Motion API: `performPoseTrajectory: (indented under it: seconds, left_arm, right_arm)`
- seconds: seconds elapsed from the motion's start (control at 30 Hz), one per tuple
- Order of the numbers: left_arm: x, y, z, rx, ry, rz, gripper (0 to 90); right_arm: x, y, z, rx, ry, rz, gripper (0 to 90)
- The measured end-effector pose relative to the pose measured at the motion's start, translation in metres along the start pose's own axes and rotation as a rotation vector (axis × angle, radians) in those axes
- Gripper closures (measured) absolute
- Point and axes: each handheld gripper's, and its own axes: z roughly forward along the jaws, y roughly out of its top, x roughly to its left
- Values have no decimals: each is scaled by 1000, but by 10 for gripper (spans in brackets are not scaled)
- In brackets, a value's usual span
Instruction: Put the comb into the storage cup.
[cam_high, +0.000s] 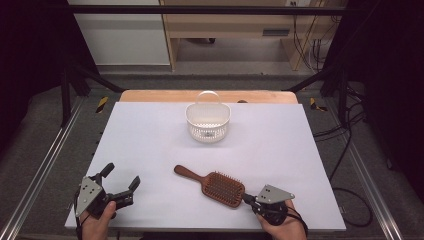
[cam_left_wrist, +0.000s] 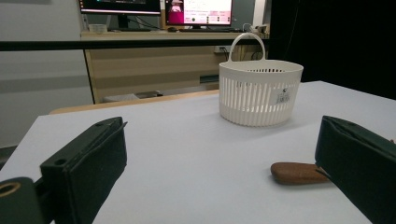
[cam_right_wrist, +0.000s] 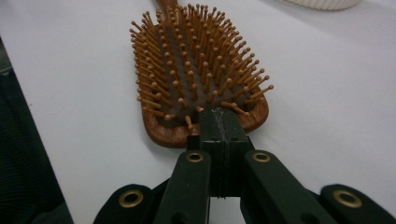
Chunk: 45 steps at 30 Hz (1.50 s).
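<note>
Near the bottom of the high view, right of centre: brush (cam_high: 221, 187) flat on the white table (cam_high: 150, 140), bristles up, handle pointing toward the upper left of the frame. Right gripper (cam_high: 247, 198) at the brush head's near edge, jaws pressed together with nothing between them; in the right gripper view (cam_right_wrist: 219, 122) tips just over the head's rim, whether touching cannot be told. Left gripper (cam_high: 121, 177) at lower left, jaws spread wide, nothing in them; handle tip beside one jaw in the left gripper view. Basket (cam_high: 208, 120) upright at upper centre, well apart from the brush.

Probably an approach to the brush, no grasp yet. Next move, judged: spread the right jaws, straddle the head or handle, close, then lift toward the basket.
</note>
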Motion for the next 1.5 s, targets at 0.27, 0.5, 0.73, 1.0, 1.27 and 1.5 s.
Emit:
performPoseTrajectory:
  seconds: [0.27, 0.5, 0.73, 1.0, 1.27, 1.5]
  left_arm:
    - [1, -1, 0, 7, 0, -2, 21]
    - [-2, 0, 2, 14, -12, 8, 21]
    - [-4, -1, 2, 25, -15, 22, 21]
    - [-3, -1, 3, 33, -10, 22, 22]
    - [-2, -1, 2, 31, -10, 14, 23]
    - [-1, -1, 2, 28, -13, 9, 23]
  right_arm:
    - [-5, 8, 9, 27, -31, 8, 900]
    - [-15, 19, 18, 63, -50, -9, 900]
    - [-28, 30, 29, 89, -68, -22, 900]
    - [-31, 38, 40, 94, -61, -36, 900]
    - [-18, 50, 55, 110, -35, -68, 900]
    - [1, 62, 72, 108, -8, -92, 900]
